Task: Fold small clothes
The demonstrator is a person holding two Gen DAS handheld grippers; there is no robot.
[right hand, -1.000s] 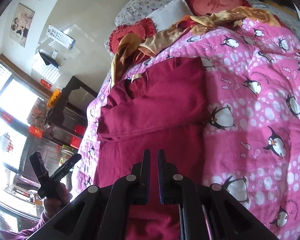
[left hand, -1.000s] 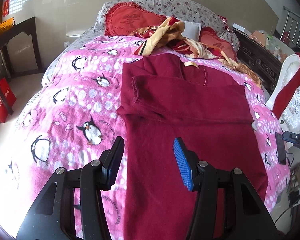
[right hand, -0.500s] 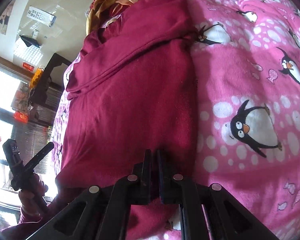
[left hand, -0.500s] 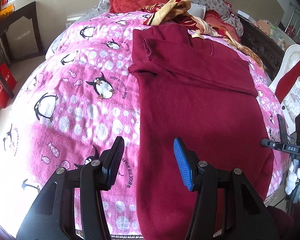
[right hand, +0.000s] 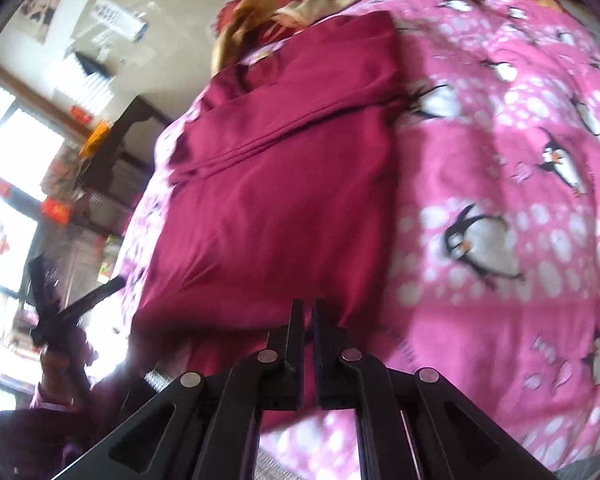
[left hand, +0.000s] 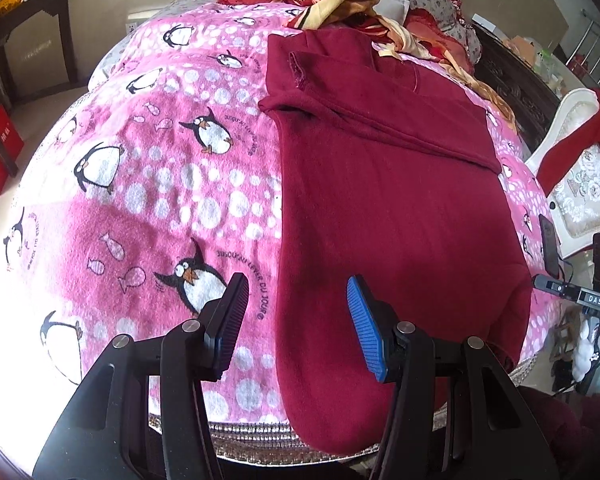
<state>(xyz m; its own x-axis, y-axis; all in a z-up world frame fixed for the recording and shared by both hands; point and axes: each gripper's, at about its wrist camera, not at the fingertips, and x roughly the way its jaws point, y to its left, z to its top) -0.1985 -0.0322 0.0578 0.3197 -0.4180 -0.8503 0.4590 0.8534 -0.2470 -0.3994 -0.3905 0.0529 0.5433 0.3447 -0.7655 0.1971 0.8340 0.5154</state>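
Sweater [left hand: 400,208], maroon, lies flat along the right part of a pink penguin blanket [left hand: 148,168] on the bed, sleeve folded across its far part, near hem hanging over the near bed edge. Left hand-held gripper [left hand: 296,320] hovers open over the sweater's near left edge. Right hand-held gripper [right hand: 307,320] is closed, empty, above the near hem.

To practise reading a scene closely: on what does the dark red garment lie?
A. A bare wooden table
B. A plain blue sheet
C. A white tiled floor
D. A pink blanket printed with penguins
D: the dark red garment lies spread flat on the pink blanket, whose black-and-white penguins show on both sides of it in both views.
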